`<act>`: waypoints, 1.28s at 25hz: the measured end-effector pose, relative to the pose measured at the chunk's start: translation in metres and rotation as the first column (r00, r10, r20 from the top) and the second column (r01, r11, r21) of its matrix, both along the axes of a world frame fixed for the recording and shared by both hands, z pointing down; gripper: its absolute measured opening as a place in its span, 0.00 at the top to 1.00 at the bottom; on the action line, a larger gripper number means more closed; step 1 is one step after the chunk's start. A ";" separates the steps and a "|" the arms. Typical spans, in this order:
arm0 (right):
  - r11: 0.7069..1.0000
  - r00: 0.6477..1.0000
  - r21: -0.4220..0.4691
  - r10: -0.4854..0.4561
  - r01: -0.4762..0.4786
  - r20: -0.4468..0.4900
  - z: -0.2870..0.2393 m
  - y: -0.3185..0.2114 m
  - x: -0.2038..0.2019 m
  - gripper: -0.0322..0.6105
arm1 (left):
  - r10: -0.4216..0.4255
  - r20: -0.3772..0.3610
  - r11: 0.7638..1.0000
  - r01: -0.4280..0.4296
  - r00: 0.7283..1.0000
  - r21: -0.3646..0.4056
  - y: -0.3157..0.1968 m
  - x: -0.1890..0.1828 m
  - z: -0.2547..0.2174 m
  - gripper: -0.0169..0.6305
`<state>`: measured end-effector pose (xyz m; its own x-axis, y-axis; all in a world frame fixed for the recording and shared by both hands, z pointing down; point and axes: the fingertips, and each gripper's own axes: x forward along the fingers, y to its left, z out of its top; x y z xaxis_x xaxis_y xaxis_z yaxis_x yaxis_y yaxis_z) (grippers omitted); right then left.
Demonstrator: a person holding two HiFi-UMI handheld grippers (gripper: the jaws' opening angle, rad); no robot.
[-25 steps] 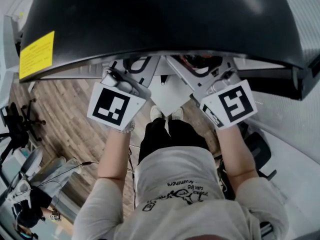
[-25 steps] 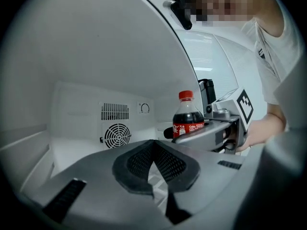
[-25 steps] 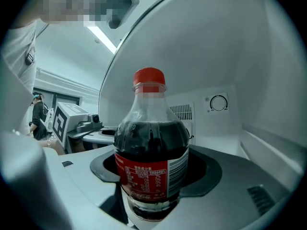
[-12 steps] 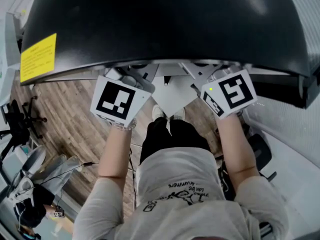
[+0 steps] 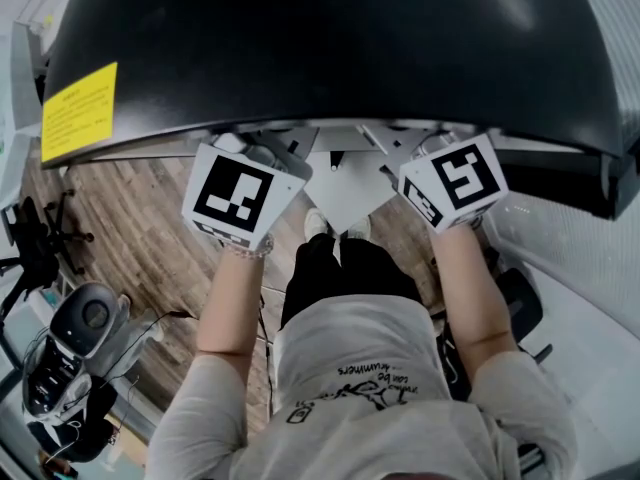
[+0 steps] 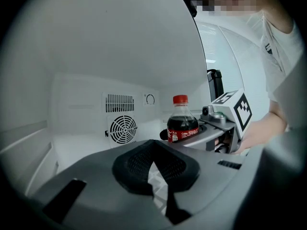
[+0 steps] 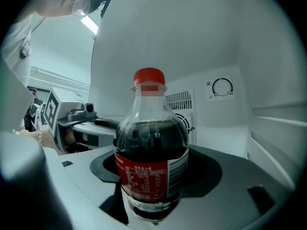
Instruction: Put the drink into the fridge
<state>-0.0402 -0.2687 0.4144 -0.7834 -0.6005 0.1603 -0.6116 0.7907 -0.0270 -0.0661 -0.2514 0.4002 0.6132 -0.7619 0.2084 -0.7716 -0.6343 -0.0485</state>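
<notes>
A cola bottle (image 7: 151, 162) with a red cap and red label stands upright between the jaws of my right gripper (image 7: 153, 178), which is shut on its lower body. It is inside the white fridge (image 7: 268, 128). The left gripper view shows the same bottle (image 6: 182, 123) at the right, held in the right gripper (image 6: 181, 137). My left gripper (image 6: 154, 150) also reaches into the fridge, left of the bottle, its black pads together with nothing between them. In the head view only the two marker cubes (image 5: 240, 196) (image 5: 455, 183) show; the jaws are hidden under the fridge's black top (image 5: 320, 48).
A round fan grille (image 6: 120, 128) and a dial (image 6: 150, 98) sit on the fridge's back wall. Ledges run along the side wall (image 7: 278, 114). A yellow label (image 5: 78, 110) is on the fridge top. Office chairs (image 5: 40, 248) and a machine (image 5: 70, 348) stand on the wooden floor at the left.
Both marker cubes have shifted a little further under the fridge top, and more of each gripper is hidden now. A grey machine has come into view on the floor at lower left.
</notes>
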 end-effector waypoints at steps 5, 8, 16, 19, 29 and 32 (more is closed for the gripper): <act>1.000 1.000 0.004 0.001 -0.001 0.000 0.002 -0.003 -0.001 0.44 | 0.001 -0.002 1.000 -0.001 1.000 -0.001 0.001 -0.001 0.000 0.97; 1.000 1.000 -0.007 -0.012 0.012 0.014 0.002 -0.005 -0.002 0.44 | 0.000 -0.002 1.000 0.000 1.000 -0.002 0.002 -0.001 0.000 0.97; 1.000 1.000 -0.015 -0.027 0.027 0.014 0.006 -0.004 -0.004 0.44 | -0.003 -0.008 1.000 0.003 1.000 0.001 0.002 -0.002 0.000 0.97; 0.999 0.999 -0.029 -0.024 0.024 0.023 0.008 -0.004 -0.003 0.44 | -0.004 -0.007 1.000 0.004 1.000 -0.001 0.003 -0.002 0.001 0.97; 0.999 0.999 -0.041 0.010 -0.009 0.032 0.007 -0.003 0.003 0.38 | -0.015 -0.026 1.000 0.015 1.000 -0.003 0.008 -0.002 0.003 0.97; 0.999 0.999 -0.037 0.027 -0.026 0.032 0.006 -0.001 0.008 0.37 | -0.021 -0.035 1.000 0.021 0.999 -0.003 0.010 -0.001 0.004 0.97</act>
<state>-0.0326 -0.2698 0.4201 -0.7726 -0.6151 0.1573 -0.6304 0.7725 -0.0757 -0.0671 -0.2413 0.4043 0.6039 -0.7742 0.1893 -0.7860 -0.6179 -0.0200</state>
